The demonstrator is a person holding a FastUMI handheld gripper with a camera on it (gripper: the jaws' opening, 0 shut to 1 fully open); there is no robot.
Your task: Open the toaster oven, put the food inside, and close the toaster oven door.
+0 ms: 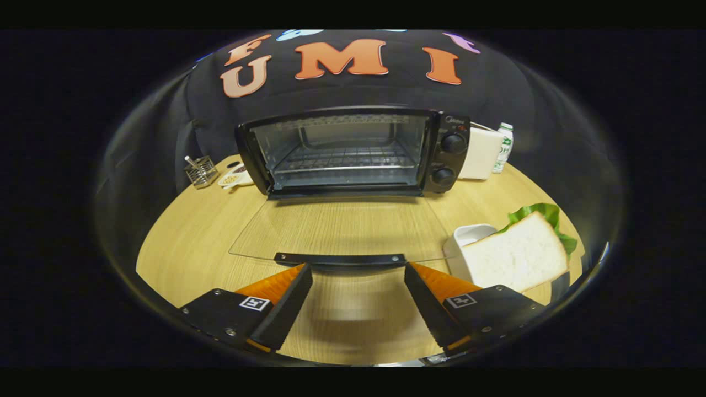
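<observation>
Wood-grain bench (182,248): under everything.
Tool (358,275): fingers spread apart, holding nothing, just short of door handle (340,258).
Glass door (342,229): folded down flat, ahead of fingers.
Toaster oven (353,151): open, beyond door, wire rack (345,160) bare.
Sandwich (515,253): white bread with lettuce on white dish (469,234), beside right finger.
</observation>
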